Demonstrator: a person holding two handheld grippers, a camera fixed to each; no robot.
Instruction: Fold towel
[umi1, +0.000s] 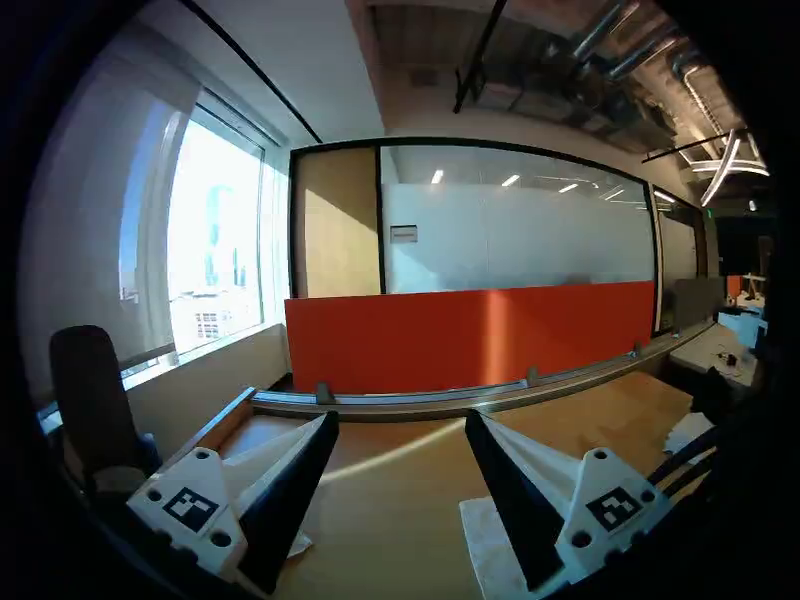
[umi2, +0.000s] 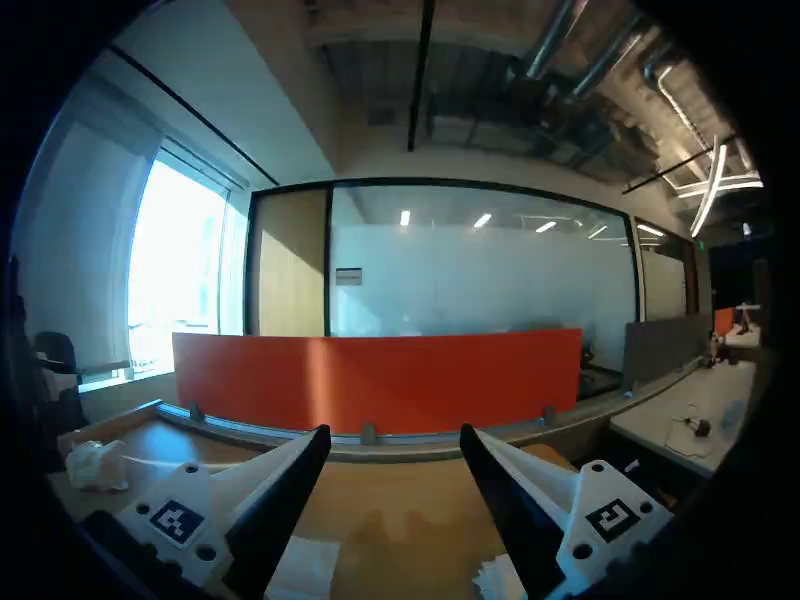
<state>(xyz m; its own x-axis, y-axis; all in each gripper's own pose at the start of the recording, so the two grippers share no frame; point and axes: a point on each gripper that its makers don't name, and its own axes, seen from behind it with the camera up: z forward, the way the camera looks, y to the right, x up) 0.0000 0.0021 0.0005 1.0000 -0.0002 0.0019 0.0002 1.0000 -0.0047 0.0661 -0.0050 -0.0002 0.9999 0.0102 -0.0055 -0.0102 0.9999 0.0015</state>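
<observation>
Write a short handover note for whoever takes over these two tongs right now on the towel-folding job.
Left tongs: open, empty, held above the wooden desk.
Right tongs: open, empty, also above the desk.
Towel: white, lying on the desk beneath the tongs; its edges peek out at the bottom of both views.
Done: cannot tell whether any fold is made.
Left: probably lower the tongs, grip an edge, then fold.

A towel (umi1: 490, 560) lies on the desk (umi1: 400, 500), a divider (umi1: 470, 335) behind it, a window (umi1: 215, 250) left.
</observation>
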